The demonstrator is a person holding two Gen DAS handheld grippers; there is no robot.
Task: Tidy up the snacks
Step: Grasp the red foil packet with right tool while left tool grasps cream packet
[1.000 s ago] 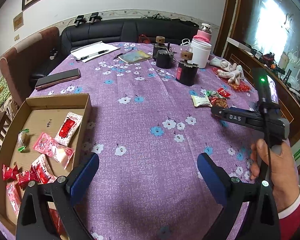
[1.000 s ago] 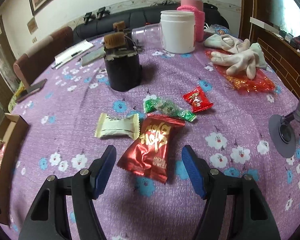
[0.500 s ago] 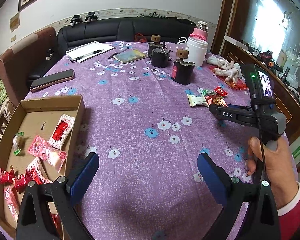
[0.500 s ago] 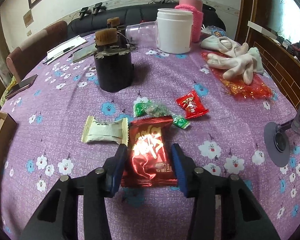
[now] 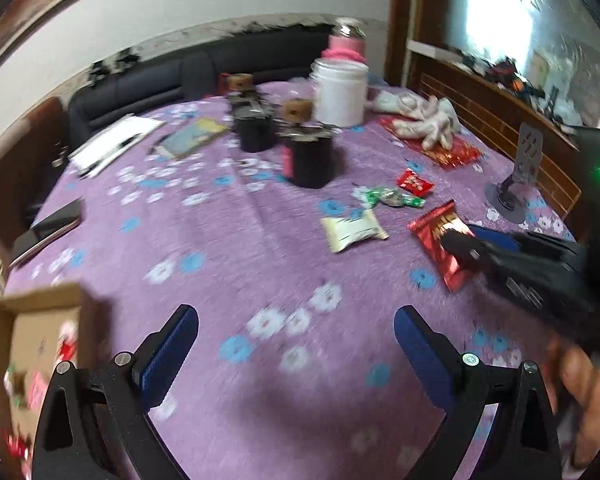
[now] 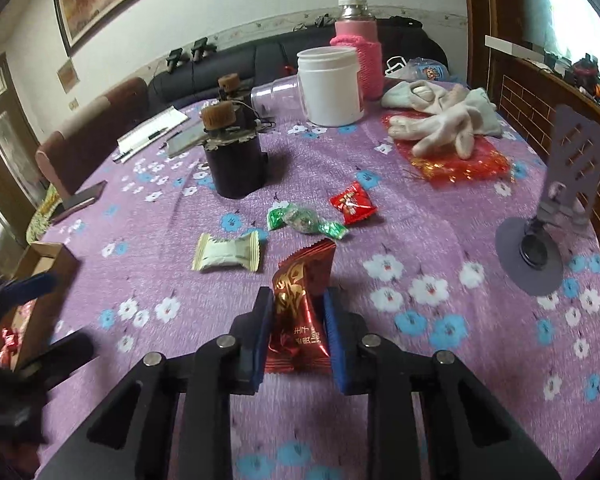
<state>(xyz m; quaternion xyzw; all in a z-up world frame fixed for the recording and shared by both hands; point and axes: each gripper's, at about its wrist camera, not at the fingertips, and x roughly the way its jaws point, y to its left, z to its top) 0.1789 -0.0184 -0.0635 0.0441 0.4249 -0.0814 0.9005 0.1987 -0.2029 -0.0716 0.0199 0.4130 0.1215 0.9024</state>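
Note:
My right gripper [image 6: 296, 312] is shut on a red foil snack packet [image 6: 300, 308] and holds it just above the purple flowered tablecloth; it also shows in the left wrist view [image 5: 440, 240]. A cream packet [image 6: 228, 254], a green-wrapped candy [image 6: 306, 222] and a small red candy [image 6: 352, 204] lie beyond it. My left gripper [image 5: 296, 344] is open and empty over the cloth. The cardboard box [image 5: 40, 320] with several snacks sits at the left edge, also visible in the right wrist view [image 6: 40, 264].
A black jar with a cork [image 6: 234, 168], a white tub [image 6: 330, 86], a pink-sleeved bottle [image 6: 358, 54], white gloves [image 6: 444, 120] on a red bag and a grey phone stand [image 6: 556, 216] stand on the table. Papers [image 5: 112, 144] and a phone [image 5: 48, 232] lie at left.
My right gripper closed fully on the red packet and lifted it off the cloth. My left gripper swung right toward the snack pile, so the box slid to the view's edge.

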